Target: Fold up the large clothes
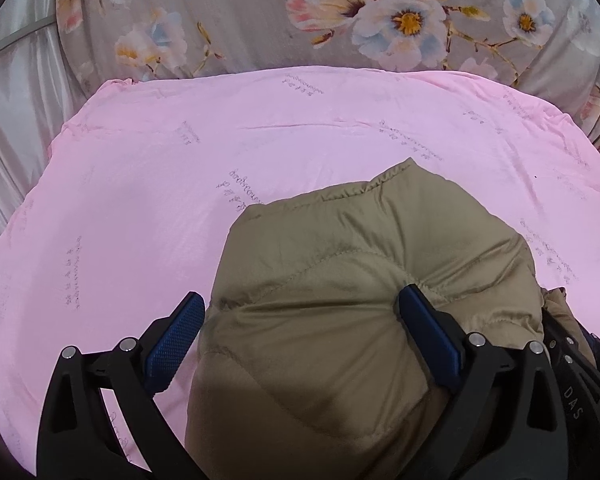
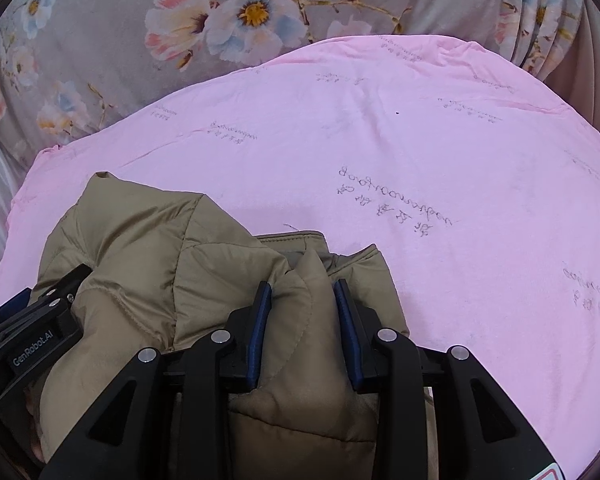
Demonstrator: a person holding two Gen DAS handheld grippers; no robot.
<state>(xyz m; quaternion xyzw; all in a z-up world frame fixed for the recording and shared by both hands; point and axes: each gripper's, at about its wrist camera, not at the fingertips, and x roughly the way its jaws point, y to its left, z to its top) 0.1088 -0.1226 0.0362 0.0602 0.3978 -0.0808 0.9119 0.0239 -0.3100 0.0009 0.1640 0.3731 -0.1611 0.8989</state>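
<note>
A tan quilted puffer jacket [image 1: 360, 280] lies bunched on a pink sheet [image 1: 220, 140]. My left gripper [image 1: 302, 300] is wide open, its jaws straddling a thick bulge of the jacket; the right fingertip [image 1: 416, 300] presses into the fabric, the left one [image 1: 188, 312] is over the sheet. In the right wrist view my right gripper [image 2: 302, 292] is shut on a fold of the jacket [image 2: 160, 260]. The left gripper's body [image 2: 40, 320] shows there at the left, against the jacket.
The pink sheet [image 2: 420, 160] with faint printed script covers the surface. Behind it hangs a grey floral cloth [image 1: 340, 12], also in the right wrist view [image 2: 220, 20]. A pale satin cloth [image 1: 16, 100] lies at the far left.
</note>
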